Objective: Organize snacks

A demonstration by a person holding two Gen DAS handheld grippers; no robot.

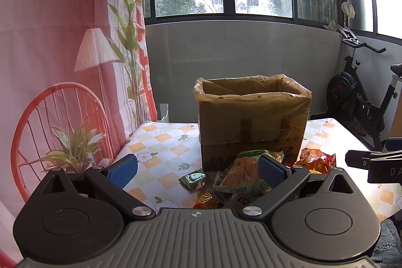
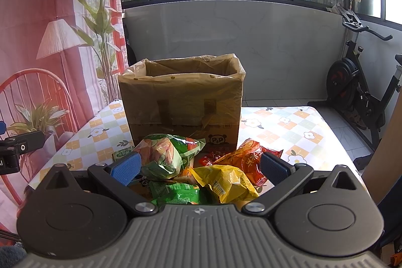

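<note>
Both grippers hover over the counter (image 2: 289,127) with its checked floral cloth. The left gripper (image 1: 198,171) has its fingers wide apart, gripping nothing, and so does the right gripper (image 2: 201,166). The snacks (image 2: 201,167) lie heaped just in front of the box (image 2: 183,102), a bag-lined carton standing open near the counter's middle. An exercise bike (image 2: 359,87) stands off to the right.

Desk (image 2: 289,122): white cloth, orange-green checks, flowers. Box (image 2: 183,102): brown, yellowish liner. Snack bags: green-orange (image 2: 163,155), yellow (image 2: 226,182), red-orange (image 2: 251,157). Tool pads (image 2: 125,167): blue.
</note>
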